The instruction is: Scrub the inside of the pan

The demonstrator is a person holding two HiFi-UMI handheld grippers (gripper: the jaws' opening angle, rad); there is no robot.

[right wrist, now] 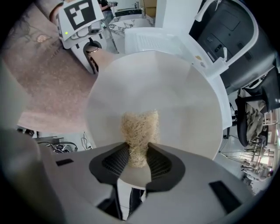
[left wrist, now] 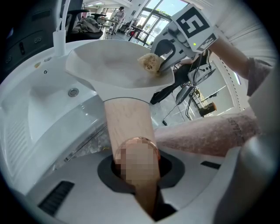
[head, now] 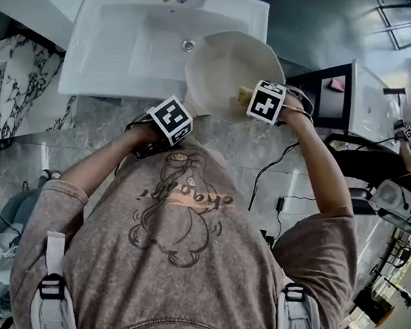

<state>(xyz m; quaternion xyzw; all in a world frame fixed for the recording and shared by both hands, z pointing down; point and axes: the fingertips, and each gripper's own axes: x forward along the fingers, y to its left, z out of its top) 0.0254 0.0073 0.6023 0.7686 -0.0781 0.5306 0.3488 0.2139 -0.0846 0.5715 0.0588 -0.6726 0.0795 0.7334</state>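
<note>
The left gripper [left wrist: 136, 173] is clamping the wooden handle [left wrist: 129, 120] of the white pan [head: 228, 67], its jaws closed tight on it. It is holding the pan tilted over the right front corner of the white sink [head: 116, 47]. The right gripper [right wrist: 138, 159] is pinching a straw-coloured fibrous scrubber [right wrist: 139, 129] between its jaws. It is pressing the scrubber against the pan's inner surface, toward the rim on the side away from the handle.
</note>
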